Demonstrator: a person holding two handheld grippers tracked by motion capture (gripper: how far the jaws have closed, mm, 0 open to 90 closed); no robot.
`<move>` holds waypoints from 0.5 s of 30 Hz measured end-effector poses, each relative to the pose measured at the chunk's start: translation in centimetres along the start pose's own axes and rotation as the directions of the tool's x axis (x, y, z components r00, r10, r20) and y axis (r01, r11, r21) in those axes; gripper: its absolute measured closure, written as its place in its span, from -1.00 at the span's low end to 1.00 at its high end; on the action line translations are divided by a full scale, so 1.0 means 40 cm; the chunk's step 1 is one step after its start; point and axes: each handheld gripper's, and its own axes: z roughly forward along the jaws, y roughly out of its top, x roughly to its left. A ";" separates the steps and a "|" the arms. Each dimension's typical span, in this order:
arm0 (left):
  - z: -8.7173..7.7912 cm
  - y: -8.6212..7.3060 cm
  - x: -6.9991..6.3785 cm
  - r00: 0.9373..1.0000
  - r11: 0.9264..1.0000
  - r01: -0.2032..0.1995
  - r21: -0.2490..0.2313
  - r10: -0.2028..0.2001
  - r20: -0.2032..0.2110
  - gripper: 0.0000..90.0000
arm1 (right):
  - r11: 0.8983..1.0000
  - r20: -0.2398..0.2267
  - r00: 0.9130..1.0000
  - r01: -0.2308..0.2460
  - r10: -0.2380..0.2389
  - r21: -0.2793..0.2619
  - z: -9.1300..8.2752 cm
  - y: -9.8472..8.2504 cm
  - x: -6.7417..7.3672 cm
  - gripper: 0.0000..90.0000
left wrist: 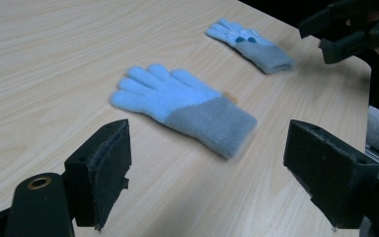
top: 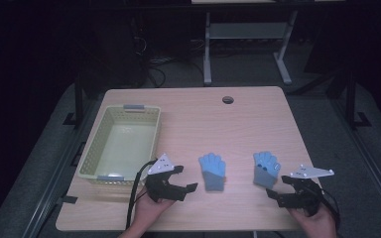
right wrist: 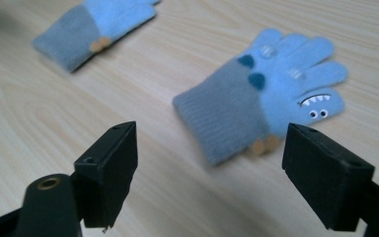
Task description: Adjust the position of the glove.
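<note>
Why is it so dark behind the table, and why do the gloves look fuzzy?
High view: light falls on the table, and the room behind is nearly black. Left gripper view: the near glove's cuff is smeared. Right gripper view: the monster glove is soft, the far glove blurrier.

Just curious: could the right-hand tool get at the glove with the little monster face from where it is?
Probably yes: the right tool is open, the monster-face glove lies flat just ahead, nothing between them.

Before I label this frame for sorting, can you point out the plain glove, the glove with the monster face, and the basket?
plain glove (left wrist: 177, 101): left gripper view, on the light blue palm.
glove with the monster face (right wrist: 281, 94): right gripper view, on the light blue hand part.
basket (top: 152, 136): high view, on its right wall.
</note>
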 end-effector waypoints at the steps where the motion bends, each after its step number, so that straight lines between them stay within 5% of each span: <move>1: 0.000 0.000 0.000 1.000 1.000 0.002 0.000 -0.002 -0.002 -0.60 | 1.000 -0.003 1.000 -0.004 0.004 0.002 0.002 0.004 -0.003 -0.54; 15: -0.010 0.005 0.001 1.000 1.000 0.000 -0.015 0.000 -0.010 -0.60 | 0.998 -0.029 0.999 0.023 -0.021 0.062 0.030 0.082 -0.016 -0.53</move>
